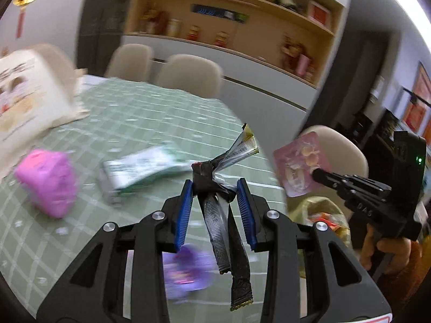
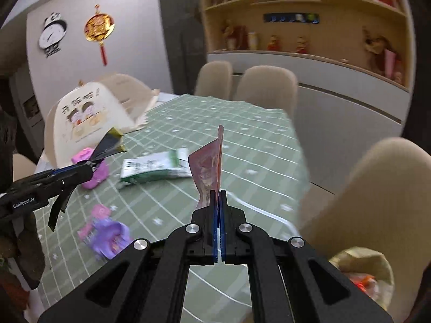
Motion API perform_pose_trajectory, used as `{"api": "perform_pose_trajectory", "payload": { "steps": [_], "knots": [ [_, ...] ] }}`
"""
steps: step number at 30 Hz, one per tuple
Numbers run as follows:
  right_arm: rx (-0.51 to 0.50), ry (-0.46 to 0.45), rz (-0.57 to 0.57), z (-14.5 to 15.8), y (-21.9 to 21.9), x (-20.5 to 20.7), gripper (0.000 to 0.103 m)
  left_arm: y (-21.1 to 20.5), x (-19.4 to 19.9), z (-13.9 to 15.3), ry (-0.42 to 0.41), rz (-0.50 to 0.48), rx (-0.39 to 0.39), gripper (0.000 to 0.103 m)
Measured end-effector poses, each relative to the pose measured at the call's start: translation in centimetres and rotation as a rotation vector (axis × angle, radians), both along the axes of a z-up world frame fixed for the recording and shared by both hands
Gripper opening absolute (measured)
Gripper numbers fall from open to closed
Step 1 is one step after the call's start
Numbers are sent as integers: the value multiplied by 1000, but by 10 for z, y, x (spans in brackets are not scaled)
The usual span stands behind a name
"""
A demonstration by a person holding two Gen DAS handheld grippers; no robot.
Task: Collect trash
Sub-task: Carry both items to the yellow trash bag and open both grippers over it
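My left gripper (image 1: 214, 185) is shut on a knotted bundle of black and silver sachet wrappers (image 1: 204, 176), held above the green checked table (image 1: 140, 113); loose strips hang down between the blue pads. From the right wrist view the same left gripper (image 2: 89, 168) shows at the left with the bundle (image 2: 107, 142). My right gripper (image 2: 218, 196) is shut on a pink snack wrapper (image 2: 207, 167) that stands upright. In the left wrist view the right gripper (image 1: 317, 173) holds that wrapper (image 1: 299, 161) off the table's right edge. A person's hand (image 1: 388, 250) holds it.
On the table lie a green-and-white carton (image 2: 156, 168), a pink lump (image 2: 91, 172), a purple wrapper (image 2: 107, 237) and a white cartoon-printed bag (image 2: 86, 113). A trash bag (image 2: 361, 274) with wrappers sits low right beside a beige chair (image 2: 377, 188). More chairs stand behind.
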State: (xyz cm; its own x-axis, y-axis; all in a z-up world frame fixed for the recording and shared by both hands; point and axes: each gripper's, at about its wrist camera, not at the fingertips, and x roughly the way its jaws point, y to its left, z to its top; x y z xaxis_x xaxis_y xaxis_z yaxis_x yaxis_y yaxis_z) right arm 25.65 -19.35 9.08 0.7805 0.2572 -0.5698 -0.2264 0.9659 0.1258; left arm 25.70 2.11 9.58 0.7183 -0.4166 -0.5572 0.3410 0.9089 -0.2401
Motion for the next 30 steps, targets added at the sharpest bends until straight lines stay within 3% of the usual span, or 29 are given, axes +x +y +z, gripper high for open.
{"api": "perform_pose_trajectory", "payload": {
  "steps": [10, 18, 21, 24, 30],
  "knots": [
    [-36, 22, -238, -27, -159, -56, 4, -188, 11, -40, 105, -285, -16, 32],
    [-31, 86, -360, -62, -229, -81, 4, -295, 24, -97, 261, -442, -10, 32],
    [-32, 100, -387, -74, -241, -84, 4, -320, 26, -116, 293, -482, 7, 32],
    [-14, 110, -395, -82, -247, -86, 4, -332, 32, -138, 368, -527, -3, 47],
    [63, 133, -369, -99, -250, -78, 4, -315, 42, -145, 356, -435, -6, 50]
  ]
}}
